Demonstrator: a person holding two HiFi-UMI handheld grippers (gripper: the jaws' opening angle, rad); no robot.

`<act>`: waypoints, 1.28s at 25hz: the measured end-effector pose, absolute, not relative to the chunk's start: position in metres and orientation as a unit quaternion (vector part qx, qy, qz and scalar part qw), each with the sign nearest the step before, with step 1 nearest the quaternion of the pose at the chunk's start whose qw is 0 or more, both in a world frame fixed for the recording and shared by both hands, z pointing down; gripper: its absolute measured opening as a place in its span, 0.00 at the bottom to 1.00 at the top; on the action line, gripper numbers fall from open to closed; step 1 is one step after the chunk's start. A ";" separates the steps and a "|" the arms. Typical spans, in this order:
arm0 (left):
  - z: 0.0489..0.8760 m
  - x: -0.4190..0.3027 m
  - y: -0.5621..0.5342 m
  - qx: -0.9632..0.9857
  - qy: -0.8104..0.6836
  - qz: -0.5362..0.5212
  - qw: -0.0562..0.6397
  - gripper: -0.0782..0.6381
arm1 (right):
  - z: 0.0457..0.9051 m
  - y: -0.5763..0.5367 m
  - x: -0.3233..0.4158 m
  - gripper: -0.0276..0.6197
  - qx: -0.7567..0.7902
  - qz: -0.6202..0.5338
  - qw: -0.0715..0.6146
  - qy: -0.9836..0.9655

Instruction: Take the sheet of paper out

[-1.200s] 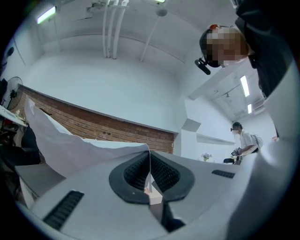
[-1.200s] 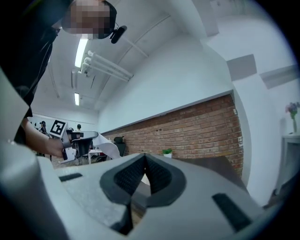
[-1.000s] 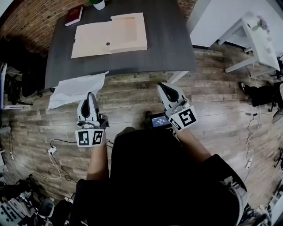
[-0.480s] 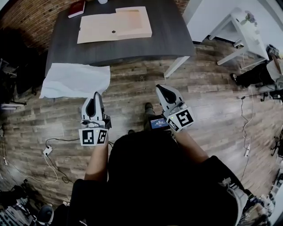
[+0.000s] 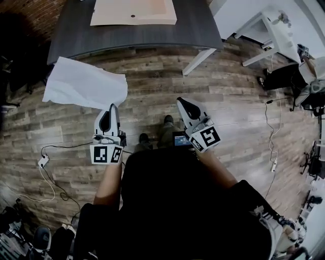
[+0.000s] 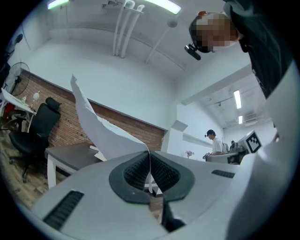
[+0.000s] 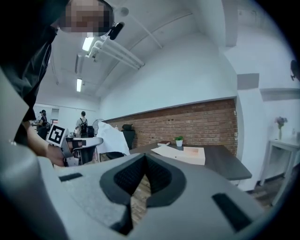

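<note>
The white sheet of paper hangs over the wooden floor, well apart from the dark table. My left gripper is shut on the sheet's near right corner. In the left gripper view the paper rises up and to the left from between the closed pads of the left gripper. My right gripper is level with the left one, shut with nothing in it. In the right gripper view the right gripper points toward the table and the paper shows at the left.
A flat tan cardboard box lies on the table, also the box in the right gripper view. A white side table stands at the upper right. Cables trail on the floor at the left. An office chair stands beside the table.
Both grippers have drawn back from the table. The paper, first draped over the table's front edge, has come clear of it and now hangs over the floor.
</note>
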State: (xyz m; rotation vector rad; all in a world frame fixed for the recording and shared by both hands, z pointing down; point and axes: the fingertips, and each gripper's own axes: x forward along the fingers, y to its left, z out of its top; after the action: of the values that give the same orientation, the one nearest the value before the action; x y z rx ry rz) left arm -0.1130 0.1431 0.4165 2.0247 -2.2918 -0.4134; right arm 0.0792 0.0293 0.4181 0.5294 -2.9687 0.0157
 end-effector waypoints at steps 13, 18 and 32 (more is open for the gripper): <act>0.420 -0.049 0.134 0.657 -0.747 -0.094 0.042 0.10 | 0.402 0.013 0.135 0.05 0.175 0.010 0.030 -0.984; 0.420 -0.003 0.108 0.660 -0.745 -0.089 0.046 0.10 | 0.411 -0.016 0.197 0.05 0.197 0.015 0.040 -0.979; 0.427 0.066 0.096 0.660 -0.745 -0.074 0.059 0.10 | 0.430 -0.030 0.249 0.05 0.179 0.038 0.032 -0.983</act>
State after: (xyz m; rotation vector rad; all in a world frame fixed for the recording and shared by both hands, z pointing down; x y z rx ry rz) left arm 0.0659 0.0959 0.4273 1.9992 -2.2583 -0.2241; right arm 0.2494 -0.0298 0.4304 0.5519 -3.0251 0.1158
